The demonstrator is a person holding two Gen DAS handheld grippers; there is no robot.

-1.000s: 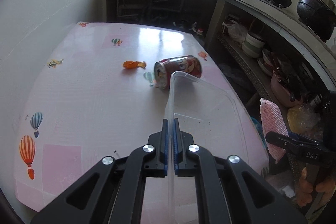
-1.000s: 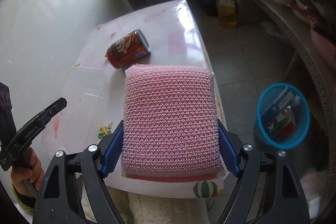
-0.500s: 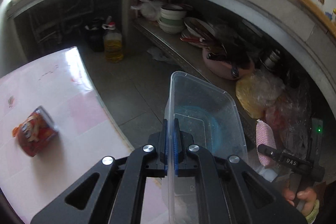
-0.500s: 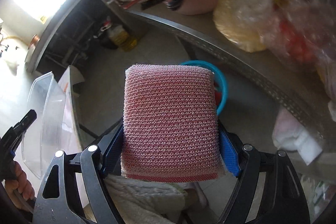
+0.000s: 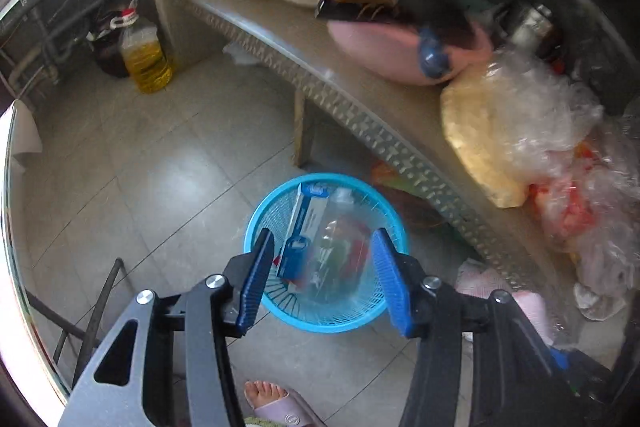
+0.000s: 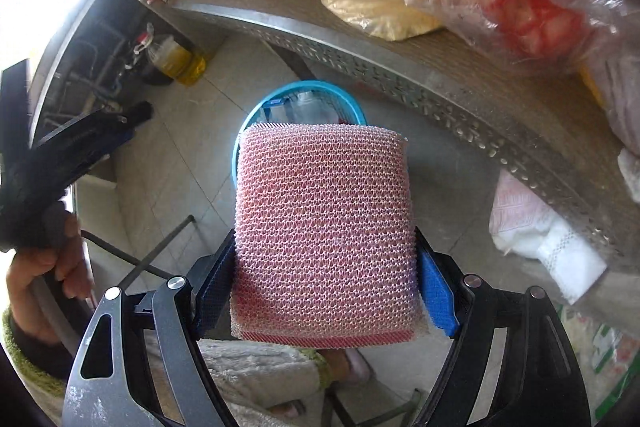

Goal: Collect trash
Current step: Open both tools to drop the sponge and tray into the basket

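Note:
A blue mesh trash basket [image 5: 256,223] stands on the tiled floor with a blue-and-white box [image 5: 306,215] and other waste inside. My left gripper [image 5: 322,239] hangs over it, pointing down, its jaws opening. A clear plastic container [image 5: 340,255] shows blurred between and below the pads, inside the basket's rim, with neither pad touching it. My right gripper [image 6: 325,267] is shut on a pink mesh scouring sponge [image 6: 324,227], which hides most of the basket [image 6: 308,87] beneath it.
A low metal shelf [image 5: 360,115] runs past the basket, carrying plastic bags [image 5: 520,131] and a pink basin [image 5: 384,47]. An oil bottle [image 5: 146,63] stands on the floor behind. The table's edge [image 5: 12,227] is at left; a slippered foot [image 5: 276,403] below.
The left gripper swung from the table to above the blue basket, and its jaws parted and let go of the clear container. The right gripper followed with the sponge still in it.

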